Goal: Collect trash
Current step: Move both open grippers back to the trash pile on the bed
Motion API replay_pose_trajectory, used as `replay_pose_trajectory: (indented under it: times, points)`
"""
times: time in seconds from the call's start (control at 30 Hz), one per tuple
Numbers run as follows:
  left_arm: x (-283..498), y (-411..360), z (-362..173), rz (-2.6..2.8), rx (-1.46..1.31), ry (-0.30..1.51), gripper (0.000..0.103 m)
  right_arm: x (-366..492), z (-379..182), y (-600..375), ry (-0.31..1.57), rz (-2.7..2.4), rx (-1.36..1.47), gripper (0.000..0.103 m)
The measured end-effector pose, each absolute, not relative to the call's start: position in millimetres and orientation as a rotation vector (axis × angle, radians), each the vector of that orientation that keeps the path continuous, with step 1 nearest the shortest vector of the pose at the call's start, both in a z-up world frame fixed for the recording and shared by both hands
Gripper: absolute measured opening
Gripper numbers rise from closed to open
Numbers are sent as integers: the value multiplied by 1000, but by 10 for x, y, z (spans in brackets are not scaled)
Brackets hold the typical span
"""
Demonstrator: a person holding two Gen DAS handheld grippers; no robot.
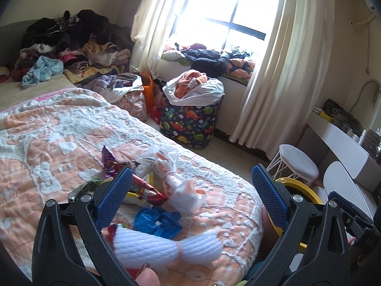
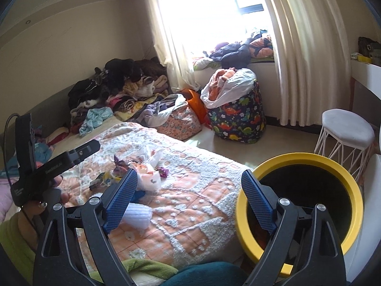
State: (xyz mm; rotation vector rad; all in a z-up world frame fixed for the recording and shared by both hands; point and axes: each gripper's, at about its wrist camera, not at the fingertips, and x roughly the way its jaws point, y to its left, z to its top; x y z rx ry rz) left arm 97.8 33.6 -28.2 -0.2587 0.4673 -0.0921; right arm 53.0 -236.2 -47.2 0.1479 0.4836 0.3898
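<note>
Several pieces of trash lie on the orange-and-white bed blanket (image 1: pixel 59 143): a white plastic bag (image 1: pixel 176 181), a red snack wrapper (image 1: pixel 147 188), a purple wrapper (image 1: pixel 109 159), a crumpled blue bag (image 1: pixel 157 221) and a white ribbed foam sleeve (image 1: pixel 166 245). My left gripper (image 1: pixel 193 186) hovers open just above them, with nothing gripped. My right gripper (image 2: pixel 189 176) is open and empty over the bed's corner. Its right finger overlaps the yellow-rimmed bin (image 2: pixel 357 205) with a dark inside, which stands on the floor beside the bed. The trash pile (image 2: pixel 147 174) lies ahead and to the left.
A dinosaur-print hamper (image 1: pixel 190 124) stuffed with clothes stands by the window. A white wire stool (image 2: pixel 345 133) and a white desk (image 1: pixel 345 143) are on the right. Clothes are heaped at the bed's far end (image 1: pixel 71 40). A hand holds the left gripper's body (image 2: pixel 54 166).
</note>
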Motion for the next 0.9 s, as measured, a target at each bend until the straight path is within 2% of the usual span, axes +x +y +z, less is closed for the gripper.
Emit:
replay_pose_trajectory:
  times: [0.9]
  points:
    - [850, 1369, -615, 93, -355, 562, 92, 683, -770, -1365, 625, 614, -64, 87]
